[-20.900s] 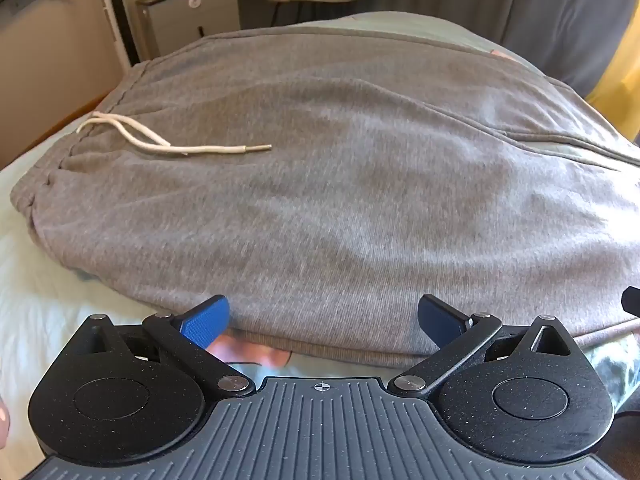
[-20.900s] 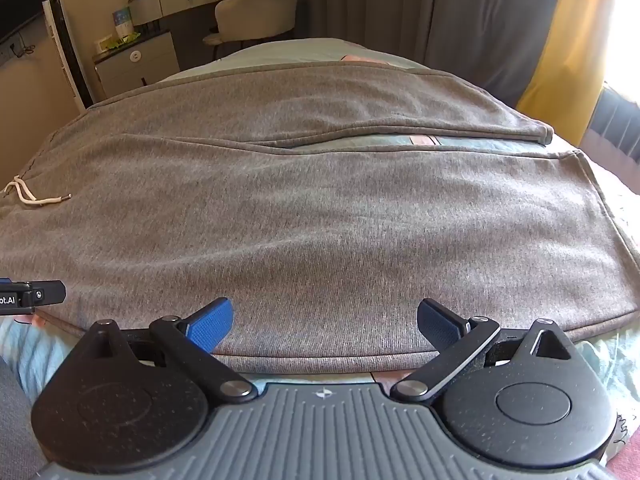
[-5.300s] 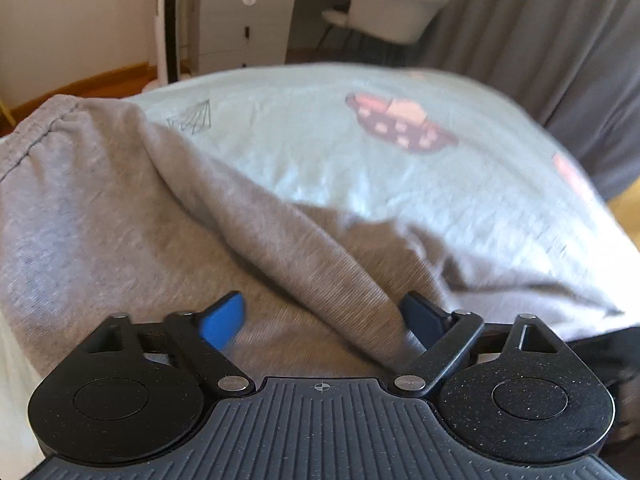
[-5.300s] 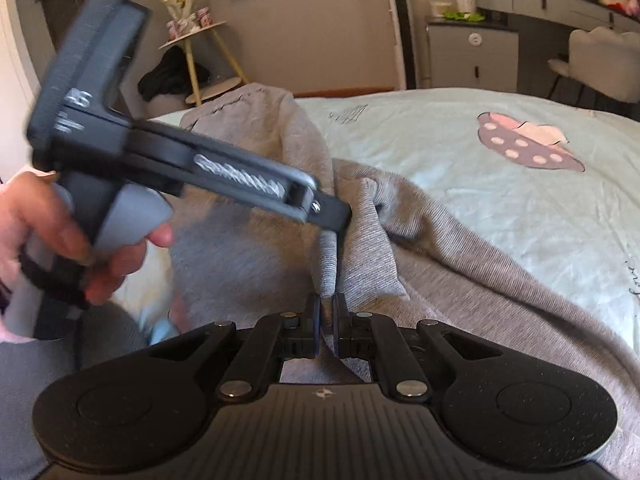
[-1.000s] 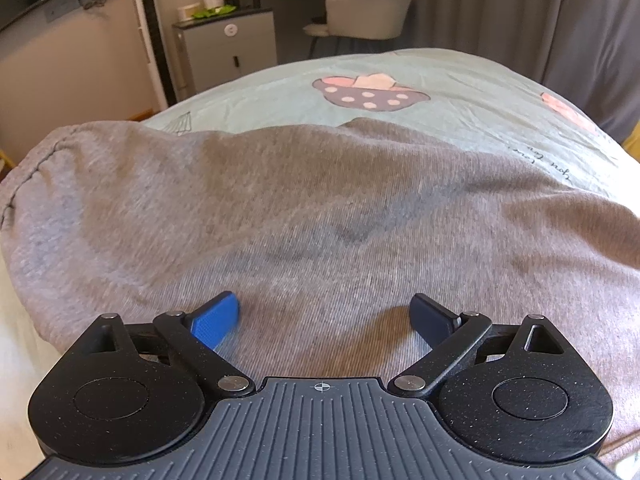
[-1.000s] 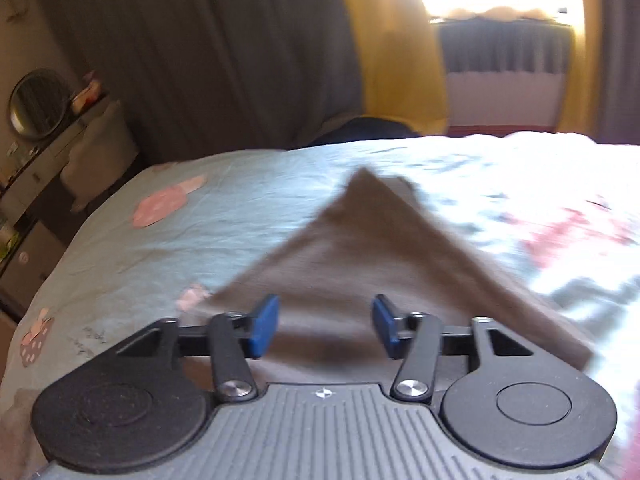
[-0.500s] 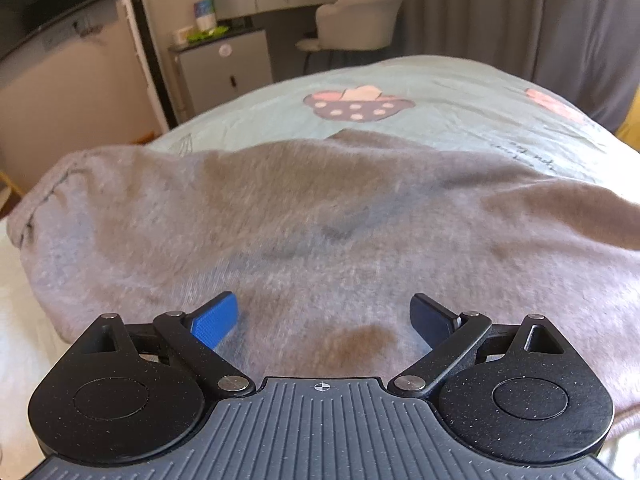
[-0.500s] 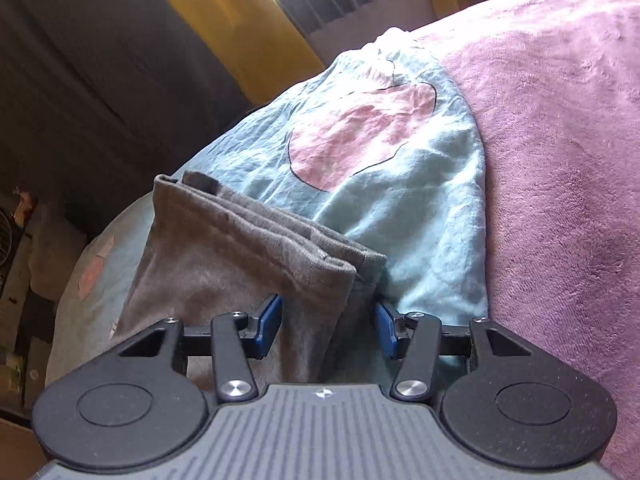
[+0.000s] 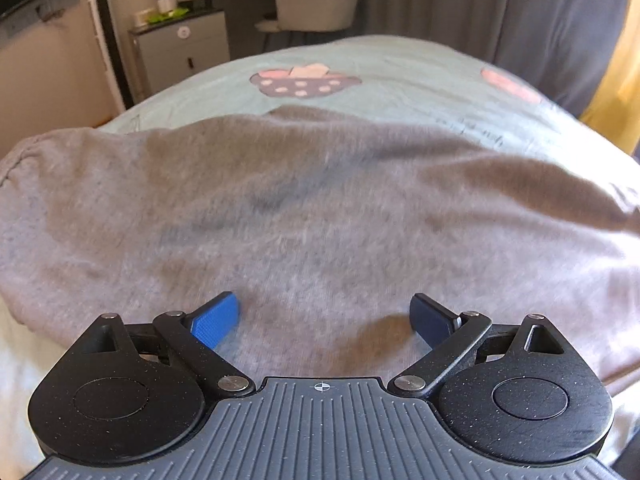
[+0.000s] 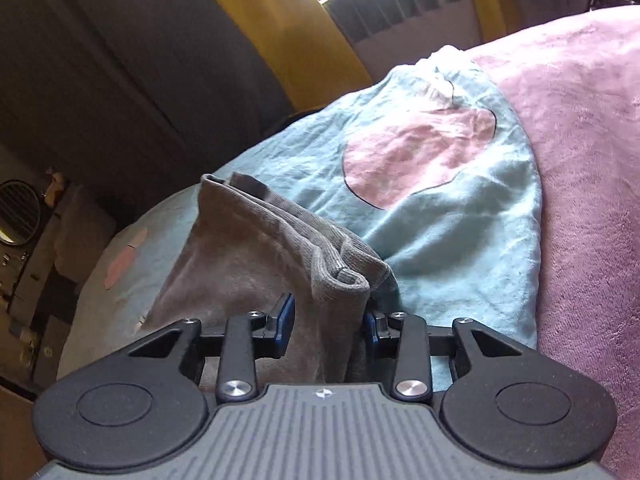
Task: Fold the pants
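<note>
Right now, through my left wrist view, the grey pants lie spread broadside on the bed, their long axis running left to right across my line of sight. My left gripper hangs over the near edge of the cloth with its jaws released wide, gripping nothing; whether the fingertips touch the fabric I cannot tell. The elastic end shows at far left, and the cloth trails off to the right — towards my other hand.

Through my right wrist view, the leg end of the pants runs straight away from me, cuffs stacked at the far tip beside the pink patch on the bedsheet. My right gripper has its jaws partly parted, a bunched ridge of fabric standing between them; the right pad looks pressed against it, the left seems a little off, so I judge nothing is clamped yet. A pink blanket lies to the right.

My guess — the right hand, already astride this end, is the one to pinch and carry it leftwards over the wide body
</note>
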Motion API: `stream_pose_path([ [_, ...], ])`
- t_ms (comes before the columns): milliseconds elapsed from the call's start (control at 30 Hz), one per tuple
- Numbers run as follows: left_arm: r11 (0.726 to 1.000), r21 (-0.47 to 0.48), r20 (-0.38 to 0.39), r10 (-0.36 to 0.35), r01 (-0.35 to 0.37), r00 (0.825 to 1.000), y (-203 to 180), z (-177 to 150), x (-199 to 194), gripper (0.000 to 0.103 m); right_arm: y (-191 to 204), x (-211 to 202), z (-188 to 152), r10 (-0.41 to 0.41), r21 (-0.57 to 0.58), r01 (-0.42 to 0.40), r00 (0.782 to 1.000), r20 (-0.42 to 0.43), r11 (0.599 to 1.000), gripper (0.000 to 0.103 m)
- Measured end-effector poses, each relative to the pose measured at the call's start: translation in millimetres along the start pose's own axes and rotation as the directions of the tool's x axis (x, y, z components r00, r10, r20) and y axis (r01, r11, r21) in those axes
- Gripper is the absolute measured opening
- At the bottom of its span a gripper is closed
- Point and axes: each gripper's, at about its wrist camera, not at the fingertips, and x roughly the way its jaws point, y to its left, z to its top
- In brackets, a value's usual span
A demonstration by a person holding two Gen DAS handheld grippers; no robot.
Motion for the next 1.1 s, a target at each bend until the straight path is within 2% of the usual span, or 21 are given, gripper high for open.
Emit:
stream_pose_path([
  [33, 1.000, 0.001, -0.001, 0.007, -0.007, 1.000, 0.3, -0.1, 1.2, 0.098, -0.1, 1.9, 0.4, -0.012, 0.004, 0.012, 1.000, 0.001, 1.000, 0.012],
  [100, 1.000, -0.027, 0.000, 0.005, -0.005, 1.000, 4.5, 0.5, 1.6, 0.098, 11.7, -5.5, 0.9, 0.002, -0.028, -0.001, 1.000, 0.027, 1.000, 0.012],
  [167, 0.999, -0.047, 0.002, 0.005, -0.005, 1.000, 8.2, 1.4, 3.7, 0.098, 41.6, -21.5, -1.5, 0.021, -0.151, -0.009, 0.997, 0.076, 0.988, 0.012],
  [233, 0.998, -0.058, -0.001, 0.006, -0.006, 1.000, 11.2, 1.7, 4.7, 0.098, 81.4, -36.2, -7.1, 0.083, -0.291, -0.048, 0.991, 0.108, 0.955, 0.012],
  [300, 0.997, -0.073, 0.003, 0.002, -0.002, 1.000, 13.3, 2.4, 4.6, 0.098, 123.7, -50.3, -19.1, 0.176, -0.405, -0.122, 0.979, 0.100, 0.906, 0.011],
  [367, 0.996, -0.091, 0.015, -0.009, 0.010, 1.000, 16.4, 3.6, 1.7, 0.098, 167.1, -61.2, -40.4, 0.269, -0.514, -0.208, 0.962, 0.045, 0.832, 0.011],
  [433, 0.994, -0.111, 0.033, -0.015, 0.018, 0.999, 20.5, 3.8, -2.7, 0.098, 206.3, -67.3, -73.6, 0.344, -0.615, -0.300, 0.938, -0.049, 0.729, 0.012],
  [500, 0.991, -0.131, 0.052, -0.024, 0.031, 0.998, 24.9, 4.0, -6.8, 0.098, 237.4, -64.0, -115.4, 0.370, -0.688, -0.383, 0.912, -0.177, 0.617, 0.012],
  [567, 0.989, -0.145, 0.066, -0.032, 0.041, 0.997, 28.3, 4.4, -9.9, 0.098, 257.0, -54.8, -162.4, 0.343, -0.735, -0.438, 0.893, -0.291, 0.517, 0.012],
  [667, 0.985, -0.159, 0.075, -0.057, 0.068, 0.996, 31.4, 4.4, -12.0, 0.098, 268.6, -33.1, -226.2, 0.218, -0.763, -0.485, 0.874, -0.434, 0.427, 0.016],
  [700, 0.985, -0.156, 0.077, -0.067, 0.078, 0.995, 31.3, 4.3, -12.6, 0.098, 270.5, -25.6, -241.4, 0.160, -0.759, -0.502, 0.861, -0.482, 0.416, 0.024],
  [733, 0.985, -0.152, 0.079, -0.074, 0.085, 0.994, 30.6, 4.6, -12.8, 0.098, 272.0, -21.3, -251.6, 0.124, -0.750, -0.519, 0.847, -0.518, 0.410, 0.037],
  [767, 0.985, -0.146, 0.081, -0.082, 0.094, 0.993, 30.0, 4.7, -13.1, 0.098, 273.4, -22.4, -256.9, 0.115, -0.747, -0.534, 0.836, -0.537, 0.397, 0.046],
  [800, 0.985, -0.141, 0.083, -0.092, 0.103, 0.992, 29.0, 4.9, -13.3, 0.098, 274.9, -26.7, -257.3, 0.129, -0.732, -0.564, 0.817, -0.562, 0.383, 0.061],
  [867, 0.984, -0.129, 0.085, -0.115, 0.125, 0.990, 27.3, 5.1, -12.6, 0.098, 276.9, -37.0, -247.2, 0.182, -0.694, -0.615, 0.783, -0.595, 0.376, 0.065],
  [900, 0.983, -0.122, 0.084, -0.129, 0.138, 0.988, 26.0, 5.2, -11.8, 0.098, 276.5, -42.3, -239.1, 0.207, -0.695, -0.609, 0.789, -0.578, 0.381, 0.065],
  [967, 0.980, -0.112, 0.085, -0.157, 0.166, 0.984, 23.9, 5.6, -10.5, 0.098, 272.5, -47.2, -219.4, 0.227, -0.727, -0.539, 0.841, -0.491, 0.426, 0.064],
  [1000, 0.978, -0.108, 0.085, -0.170, 0.179, 0.982, 22.5, 5.5, -10.4, 0.098, 269.0, -45.7, -209.4, 0.220, -0.728, -0.502, 0.863, -0.454, 0.467, 0.062],
  [1033, 0.976, -0.101, 0.083, -0.187, 0.195, 0.979, 21.0, 5.6, -9.9, 0.098, 264.5, -40.9, -200.4, 0.193, -0.720, -0.464, 0.882, -0.429, 0.516, 0.055],
  [1067, 0.974, -0.093, 0.079, -0.200, 0.207, 0.977, 19.6, 5.3, -9.4, 0.098, 259.4, -33.6, -193.3, 0.141, -0.714, -0.413, 0.901, -0.410, 0.565, 0.050],
  [1100, 0.973, -0.083, 0.073, -0.208, 0.214, 0.975, 17.4, 5.2, -8.9, 0.098, 255.0, -22.5, -188.0, 0.071, -0.714, -0.360, 0.913, -0.401, 0.601, 0.040],
])
